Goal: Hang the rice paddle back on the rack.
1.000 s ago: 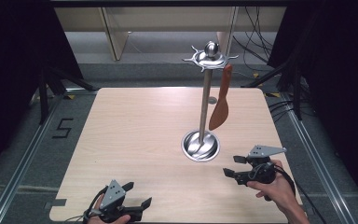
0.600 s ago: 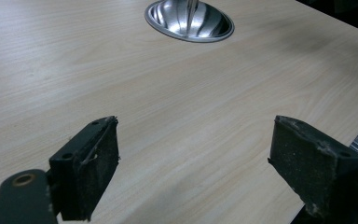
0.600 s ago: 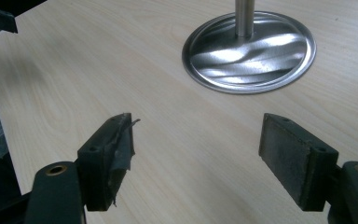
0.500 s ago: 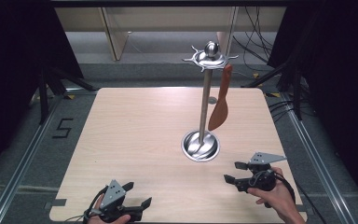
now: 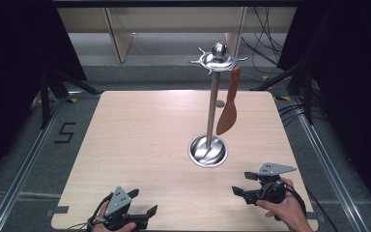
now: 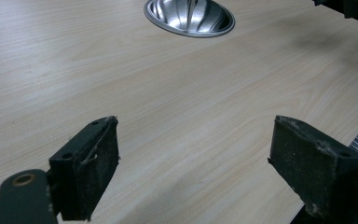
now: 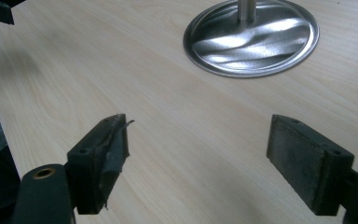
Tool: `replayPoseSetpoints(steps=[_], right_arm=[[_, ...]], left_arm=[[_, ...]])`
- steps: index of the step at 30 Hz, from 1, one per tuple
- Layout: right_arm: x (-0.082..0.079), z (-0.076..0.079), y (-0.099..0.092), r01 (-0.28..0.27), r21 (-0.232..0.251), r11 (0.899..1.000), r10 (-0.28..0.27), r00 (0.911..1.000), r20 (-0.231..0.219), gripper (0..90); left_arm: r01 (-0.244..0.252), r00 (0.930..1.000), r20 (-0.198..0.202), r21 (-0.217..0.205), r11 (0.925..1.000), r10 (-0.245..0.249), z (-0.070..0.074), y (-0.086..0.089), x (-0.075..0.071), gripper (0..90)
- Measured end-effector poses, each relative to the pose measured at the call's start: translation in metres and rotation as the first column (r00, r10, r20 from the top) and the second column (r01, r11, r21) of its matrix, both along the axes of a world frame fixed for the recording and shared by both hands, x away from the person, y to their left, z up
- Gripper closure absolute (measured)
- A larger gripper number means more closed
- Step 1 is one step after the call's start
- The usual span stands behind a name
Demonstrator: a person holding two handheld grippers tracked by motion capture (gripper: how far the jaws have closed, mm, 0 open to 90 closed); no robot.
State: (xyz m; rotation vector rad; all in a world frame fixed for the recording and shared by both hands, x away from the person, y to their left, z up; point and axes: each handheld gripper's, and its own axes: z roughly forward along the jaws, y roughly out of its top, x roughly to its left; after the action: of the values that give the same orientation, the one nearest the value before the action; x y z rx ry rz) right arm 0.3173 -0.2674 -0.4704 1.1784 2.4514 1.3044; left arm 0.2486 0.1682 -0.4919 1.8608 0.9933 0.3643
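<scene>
Both grippers sit at the tabletop's (image 5: 140, 130) near edge, jaws spread wide and empty: the left gripper (image 5: 142, 215) toward the left corner, the right gripper (image 5: 241, 183) near the right. The stand (image 5: 212, 121) rises right of centre, holding what looks like a spatula (image 5: 228, 108) (reddish-brown).

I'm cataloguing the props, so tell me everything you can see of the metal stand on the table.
The metal stand is polished and silvery. Its round, dished base with swirled ridges sits flat on the wooden table, right of centre. A slim upright pole rises to a disc with small hooks around its rim, capped by a ball. An orange-brown spatula hangs from one hook, blade down. Neither gripper touches it.
</scene>
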Motion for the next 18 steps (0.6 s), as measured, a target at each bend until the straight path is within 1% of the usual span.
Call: replayPoseSetpoints(steps=[1, 2, 3, 4, 5, 6, 7, 8, 9, 10, 11, 12, 13, 14, 15, 16, 17, 18], right_arm=[[-0.001, -0.001, 0.000, 0.010, 0.012, 1.000, -0.010, 0.9999, -0.002, 17.3], [-0.001, -0.001, 0.000, 0.010, 0.012, 1.000, -0.010, 0.9999, -0.002, 17.3], [0.000, -0.001, -0.003, -0.007, -0.012, 1.000, 0.007, 0.9996, 0.027, 17.4], [0.000, -0.001, -0.003, -0.007, -0.012, 1.000, 0.007, 0.9996, 0.027, 17.4], [-0.002, -0.001, -0.003, -0.004, 0.013, 1.000, 0.004, 1.0000, 0.001, 17.1], [-0.002, -0.001, -0.003, -0.004, 0.013, 1.000, 0.004, 1.0000, 0.001, 17.1], [-0.005, 0.000, -0.003, 0.014, 0.004, 1.000, -0.014, 0.9999, 0.009, 16.9], [-0.005, 0.000, -0.003, 0.014, 0.004, 1.000, -0.014, 0.9999, 0.009, 16.9], [-0.008, 0.001, -0.002, 0.030, 0.012, 0.999, -0.030, 0.9991, -0.029, 16.6], [-0.005, -0.001, -0.005, 0.000, -0.008, 1.000, 0.000, 0.9993, 0.037, 16.5], [-0.009, 0.000, -0.003, 0.012, 0.026, 1.000, -0.012, 0.9997, -0.022, 16.4], [-0.009, 0.000, -0.003, -0.004, 0.033, 0.999, 0.005, 0.9999, -0.012, 16.3], [-0.012, 0.000, -0.004, 0.011, 0.015, 1.000, -0.011, 0.9999, -0.014, 16.3], [-0.012, 0.000, -0.004, 0.011, 0.015, 1.000, -0.011, 0.9999, -0.014, 16.3], [-0.012, -0.001, -0.005, -0.008, 0.005, 1.000, 0.008, 0.9997, 0.021, 16.3], [-0.012, -0.001, -0.005, -0.008, 0.005, 1.000, 0.008, 0.9997, 0.021, 16.3], [-0.013, -0.001, -0.007, -0.007, -0.017, 1.000, 0.008, 0.9991, 0.040, 16.3], [-0.015, -0.002, -0.005, 0.004, 0.009, 1.000, -0.004, 1.0000, 0.003, 16.3]], left_arm=[[0.001, 1.0000, 0.000, 0.001, 1.0000, -0.001, 0.000, 0.000, 0.000, 14.9], [0.001, 1.0000, 0.000, 0.001, 1.0000, -0.001, 0.000, 0.000, 0.000, 14.9], [-0.001, 1.0000, -0.001, 0.001, 1.0000, 0.001, 0.000, 0.000, 0.000, 14.9], [-0.001, 1.0000, -0.001, 0.001, 1.0000, 0.001, 0.000, 0.000, 0.000, 14.9], [0.001, 1.0000, 0.000, 0.003, 1.0000, -0.001, 0.000, 0.000, 0.000, 14.9], [0.001, 1.0000, -0.001, 0.002, 1.0000, -0.001, 0.000, 0.000, 0.000, 14.9], [0.000, 1.0000, 0.000, 0.001, 1.0000, 0.000, 0.000, 0.000, 0.000, 14.9], [0.000, 1.0000, 0.000, 0.001, 1.0000, 0.000, 0.000, 0.000, 0.000, 14.9], [0.002, 1.0000, 0.000, 0.003, 1.0000, -0.002, 0.000, 0.000, 0.000, 14.9], [0.000, 1.0000, 0.000, 0.002, 1.0000, 0.000, 0.000, 0.000, 0.000, 14.9], [-0.003, 1.0000, 0.000, 0.008, 1.0000, 0.003, 0.000, 0.000, -0.001, 14.9], [-0.004, 1.0000, -0.002, 0.010, 0.9999, 0.004, 0.000, 0.000, -0.001, 14.9], [-0.005, 1.0000, -0.002, 0.009, 0.9999, 0.005, 0.000, 0.000, -0.001, 14.9], [-0.005, 1.0000, -0.002, 0.009, 0.9999, 0.005, 0.000, 0.000, -0.001, 14.9], [-0.004, 1.0000, -0.001, 0.010, 0.9999, 0.004, 0.000, 0.000, -0.001, 14.9], [0.002, 1.0000, 0.000, 0.006, 1.0000, -0.002, 0.000, 0.000, 0.000, 14.9], [-0.005, 1.0000, 0.000, 0.002, 1.0000, 0.005, 0.000, 0.000, 0.000, 14.9], [-0.004, 1.0000, 0.000, 0.005, 1.0000, 0.004, 0.000, 0.000, 0.000, 14.9]])
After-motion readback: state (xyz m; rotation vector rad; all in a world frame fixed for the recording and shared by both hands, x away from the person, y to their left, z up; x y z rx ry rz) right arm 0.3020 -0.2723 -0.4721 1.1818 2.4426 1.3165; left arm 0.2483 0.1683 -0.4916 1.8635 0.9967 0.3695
